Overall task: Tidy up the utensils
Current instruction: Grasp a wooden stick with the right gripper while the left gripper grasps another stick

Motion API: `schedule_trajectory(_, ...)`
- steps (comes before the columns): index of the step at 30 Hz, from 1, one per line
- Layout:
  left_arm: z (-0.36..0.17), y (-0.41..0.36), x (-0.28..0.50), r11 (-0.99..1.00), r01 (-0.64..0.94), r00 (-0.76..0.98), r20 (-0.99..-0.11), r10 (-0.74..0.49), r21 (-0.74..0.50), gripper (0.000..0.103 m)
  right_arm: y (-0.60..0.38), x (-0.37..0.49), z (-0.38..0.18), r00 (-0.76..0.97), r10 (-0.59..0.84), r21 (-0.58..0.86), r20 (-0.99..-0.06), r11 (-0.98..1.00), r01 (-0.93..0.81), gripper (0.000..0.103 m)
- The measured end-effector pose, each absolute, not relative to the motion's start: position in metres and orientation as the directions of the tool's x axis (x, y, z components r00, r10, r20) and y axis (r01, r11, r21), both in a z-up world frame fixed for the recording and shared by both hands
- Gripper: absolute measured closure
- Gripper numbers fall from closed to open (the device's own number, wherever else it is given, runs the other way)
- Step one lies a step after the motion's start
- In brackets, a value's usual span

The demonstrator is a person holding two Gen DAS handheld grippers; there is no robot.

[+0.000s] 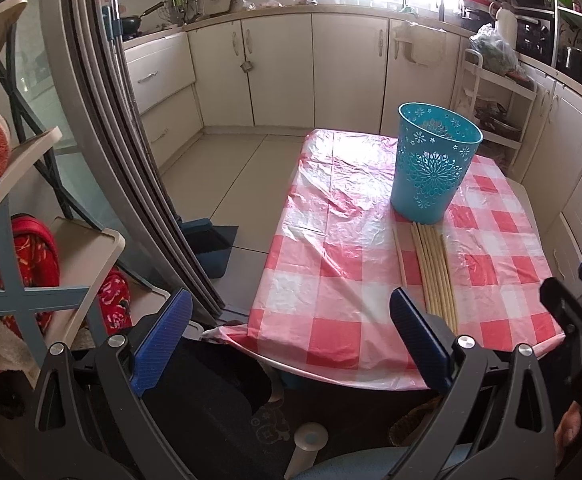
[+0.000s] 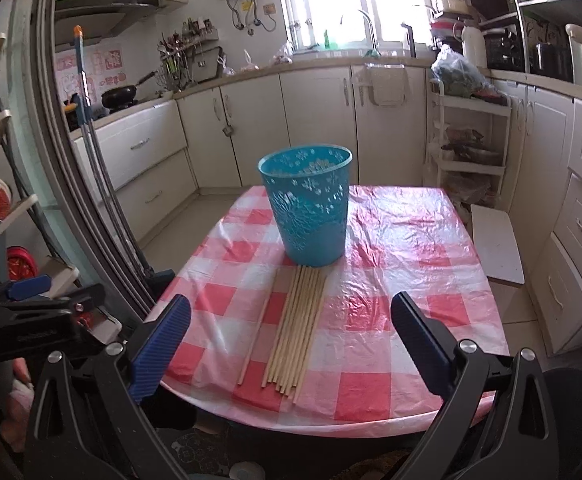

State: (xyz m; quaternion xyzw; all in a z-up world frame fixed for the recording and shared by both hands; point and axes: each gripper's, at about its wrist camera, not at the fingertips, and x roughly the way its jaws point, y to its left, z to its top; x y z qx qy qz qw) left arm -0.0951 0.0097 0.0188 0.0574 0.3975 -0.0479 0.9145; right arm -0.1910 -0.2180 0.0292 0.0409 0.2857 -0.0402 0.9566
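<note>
Chopsticks [image 2: 297, 326] lay flat on the checked cloth [image 2: 391, 240], centre of the right wrist view, tips pointing toward the bin [image 2: 306, 208]. Count: one tight bundle of about eight, touching side by side, plus one single stick [image 2: 256, 330] lying apart to the bundle's left. About nine in all; the bundled ones overlapped, so the count is not firm. In the left wrist view the same bundle [image 1: 437, 270] ran up the lower right of the frame, its far ends just beside the bin's base [image 1: 419, 210].

Bin: one, teal, perforated flower pattern, upright, standing mid-table behind the sticks. Nothing could be seen inside it from either view.

Grippers: two. Right gripper [image 2: 291, 348] hung over the near table edge, jaws spread wide, holding nothing, the bundle lying between and beyond its fingers. Left gripper [image 1: 291, 344] sat lower left of the table's near edge, jaws likewise spread and empty; its right finger [image 1: 419, 340] overlapped the bundle's near end in the picture, contact not evident.

Judgement: task at its start, no stick yet lifted. Step in hand looked like the approach to a first pick. Next move would call for lowering one gripper onto a stick, closing across its width, then tipping it upright over the bin's mouth. The lone stick seemed the easier first grasp.
</note>
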Motion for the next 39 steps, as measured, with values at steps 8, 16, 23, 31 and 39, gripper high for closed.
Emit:
schedule_trajectory(8, -0.018, -0.011, -0.055, 0.983, 0.171, 0.626, -0.777, -0.06, 0.062, 0.008, -0.251, -0.117, -0.046, 0.666, -0.031, 0.081, -0.746, 0.987, 0.137, 0.057)
schedule_trajectory(16, -0.054, -0.049, -0.014, 0.973, 0.23, 0.561, -0.822, -0.101, 0.037, 0.008, -0.251, -0.07, -0.087, 0.579, -0.008, 0.079, -0.815, 0.989, 0.125, 0.082)
schedule_trajectory(23, -0.084, -0.089, 0.019, 0.966, 0.257, 0.511, -0.852, -0.111, 0.028, 0.008, -0.258, -0.06, -0.092, 0.564, 0.003, 0.066, -0.826, 0.994, 0.091, 0.096)
schedule_trajectory(31, -0.116, -0.121, 0.052, 0.962, 0.272, 0.462, -0.88, -0.108, 0.025, 0.022, -0.274, -0.052, -0.089, 0.518, 0.032, 0.033, -0.855, 0.999, -0.006, 0.097)
schedule_trajectory(39, -0.125, -0.138, 0.06, 0.944, 0.33, 0.473, -0.87, -0.138, 0.03, 0.082, -0.279, -0.054, -0.09, 0.54, 0.068, 0.088, -0.839, 0.996, 0.011, 0.097)
